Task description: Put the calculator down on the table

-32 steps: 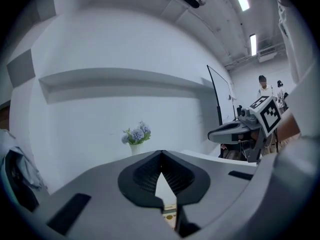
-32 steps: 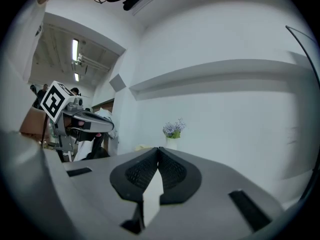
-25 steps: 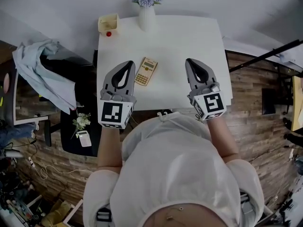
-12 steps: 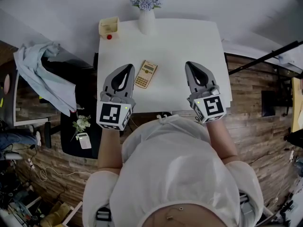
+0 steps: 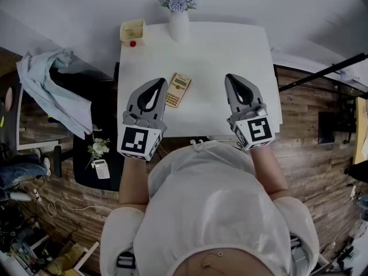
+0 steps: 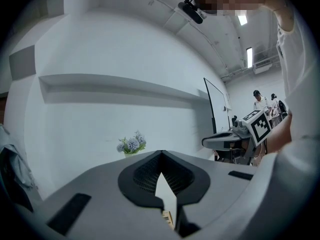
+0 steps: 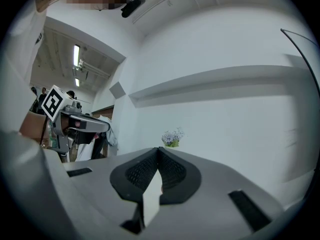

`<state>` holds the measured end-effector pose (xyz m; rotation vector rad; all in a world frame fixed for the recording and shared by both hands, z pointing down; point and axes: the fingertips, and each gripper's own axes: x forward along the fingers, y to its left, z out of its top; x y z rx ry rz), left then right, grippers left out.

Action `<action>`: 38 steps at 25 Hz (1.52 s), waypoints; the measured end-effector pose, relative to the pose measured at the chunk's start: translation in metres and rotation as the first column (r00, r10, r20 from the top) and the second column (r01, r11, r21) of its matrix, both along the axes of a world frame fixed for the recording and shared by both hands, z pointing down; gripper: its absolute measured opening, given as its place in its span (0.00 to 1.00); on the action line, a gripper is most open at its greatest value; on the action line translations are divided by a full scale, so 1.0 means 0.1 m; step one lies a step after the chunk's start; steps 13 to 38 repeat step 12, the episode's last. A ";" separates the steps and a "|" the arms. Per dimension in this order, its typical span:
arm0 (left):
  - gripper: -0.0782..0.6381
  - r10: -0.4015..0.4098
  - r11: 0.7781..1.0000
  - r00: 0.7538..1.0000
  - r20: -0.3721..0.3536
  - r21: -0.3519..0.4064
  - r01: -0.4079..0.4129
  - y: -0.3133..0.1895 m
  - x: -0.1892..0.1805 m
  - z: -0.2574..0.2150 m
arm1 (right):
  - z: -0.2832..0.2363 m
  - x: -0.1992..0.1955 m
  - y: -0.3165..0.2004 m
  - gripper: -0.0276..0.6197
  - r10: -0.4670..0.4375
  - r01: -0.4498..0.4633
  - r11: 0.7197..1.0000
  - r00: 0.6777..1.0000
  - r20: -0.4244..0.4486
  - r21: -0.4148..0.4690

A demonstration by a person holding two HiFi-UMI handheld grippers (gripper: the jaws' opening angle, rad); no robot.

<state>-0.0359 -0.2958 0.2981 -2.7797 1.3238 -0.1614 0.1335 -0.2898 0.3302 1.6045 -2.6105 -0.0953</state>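
Logging calculator [image 5: 179, 89] flat on the table [image 5: 221, 50], just right of the tip of our left gripper [image 5: 160, 83]; it and the right gripper [image 5: 229, 78] sit clenched, empty, since, we judge, placement is done.

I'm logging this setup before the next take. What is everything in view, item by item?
table: one, white, centre of the head view.
calculator: one, tan, flat on the table beside the left gripper's tip.
vase of flowers: one, white with bluish blooms, table's far edge.
small box: one, pale yellow, table's far left corner.
cloth: one, light blue, draped left of the table.
small plant: one, white-flowered, on a dark seat at left.
floor: wood planks.
left gripper: one, grey, shut, empty.
right gripper: one, grey, shut, empty.
person: one, white top, bottom centre.
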 end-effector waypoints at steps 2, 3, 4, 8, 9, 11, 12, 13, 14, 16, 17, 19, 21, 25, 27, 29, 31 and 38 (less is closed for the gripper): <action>0.13 -0.011 1.000 1.000 -0.007 -0.004 0.011 -0.02 0.00 -0.01 | -0.01 -0.01 -0.01 0.05 -0.007 0.007 1.000 1.000 0.004 0.006; 0.13 -0.016 1.000 1.000 -0.010 -0.006 0.016 -0.02 0.00 -0.01 | -0.01 0.00 -0.02 0.05 -0.007 0.006 1.000 1.000 0.006 0.006; 0.13 -0.019 1.000 1.000 -0.010 -0.007 0.019 -0.03 0.01 -0.01 | 0.00 0.00 -0.02 0.05 -0.005 0.005 1.000 1.000 0.007 0.005; 0.13 -0.029 1.000 0.999 -0.018 -0.004 0.029 -0.05 0.03 0.00 | -0.01 0.05 -0.04 0.05 -0.004 0.004 1.000 1.000 0.005 0.003; 0.13 -0.032 0.999 0.999 -0.024 -0.007 0.032 -0.05 0.03 -0.01 | -0.01 0.07 -0.04 0.05 -0.002 0.002 1.000 1.000 0.009 0.002; 0.13 -0.038 0.999 0.999 -0.035 -0.010 0.037 -0.06 0.05 -0.02 | -0.01 0.10 -0.05 0.05 0.001 -0.001 1.000 1.000 0.016 0.000; 0.13 -0.040 0.999 0.998 -0.039 -0.011 0.039 -0.07 0.06 -0.03 | -0.02 0.11 -0.06 0.05 0.000 0.000 1.000 1.000 0.018 -0.001; 0.13 -0.040 0.999 0.998 -0.039 -0.011 0.039 -0.07 0.06 -0.03 | -0.02 0.11 -0.06 0.05 0.000 0.000 1.000 1.000 0.018 -0.001; 0.13 -0.040 0.999 0.998 -0.039 -0.011 0.039 -0.07 0.06 -0.03 | -0.02 0.11 -0.06 0.05 0.000 0.000 1.000 1.000 0.018 -0.001; 0.13 -0.040 0.999 0.998 -0.039 -0.011 0.039 -0.07 0.06 -0.03 | -0.02 0.11 -0.06 0.05 0.000 0.000 1.000 1.000 0.018 -0.001; 0.13 -0.040 0.999 0.998 -0.039 -0.011 0.039 -0.07 0.06 -0.03 | -0.02 0.11 -0.06 0.05 0.000 0.000 1.000 1.000 0.018 -0.001; 0.13 -0.040 0.999 0.998 -0.039 -0.011 0.039 -0.07 0.06 -0.03 | -0.02 0.11 -0.06 0.05 0.000 0.000 1.000 1.000 0.018 -0.001; 0.13 -0.040 0.999 0.998 -0.039 -0.011 0.039 -0.07 0.06 -0.03 | -0.02 0.11 -0.06 0.05 0.000 0.000 1.000 1.000 0.018 -0.001; 0.13 -0.040 0.999 0.998 -0.039 -0.011 0.039 -0.07 0.06 -0.03 | -0.02 0.11 -0.06 0.05 0.000 0.000 1.000 1.000 0.018 -0.001; 0.13 -0.040 0.999 0.998 -0.039 -0.011 0.039 -0.07 0.06 -0.03 | -0.02 0.11 -0.06 0.05 0.000 0.000 1.000 1.000 0.018 -0.001; 0.13 -0.040 0.999 0.998 -0.039 -0.011 0.039 -0.07 0.06 -0.03 | -0.02 0.11 -0.06 0.05 0.000 0.000 1.000 1.000 0.018 -0.001; 0.13 -0.040 0.999 0.998 -0.039 -0.011 0.039 -0.07 0.06 -0.03 | -0.02 0.11 -0.06 0.05 0.000 0.000 1.000 1.000 0.018 -0.001; 0.13 -0.040 0.999 0.998 -0.039 -0.011 0.039 -0.07 0.06 -0.03 | -0.02 0.11 -0.06 0.05 0.000 0.000 1.000 1.000 0.018 -0.001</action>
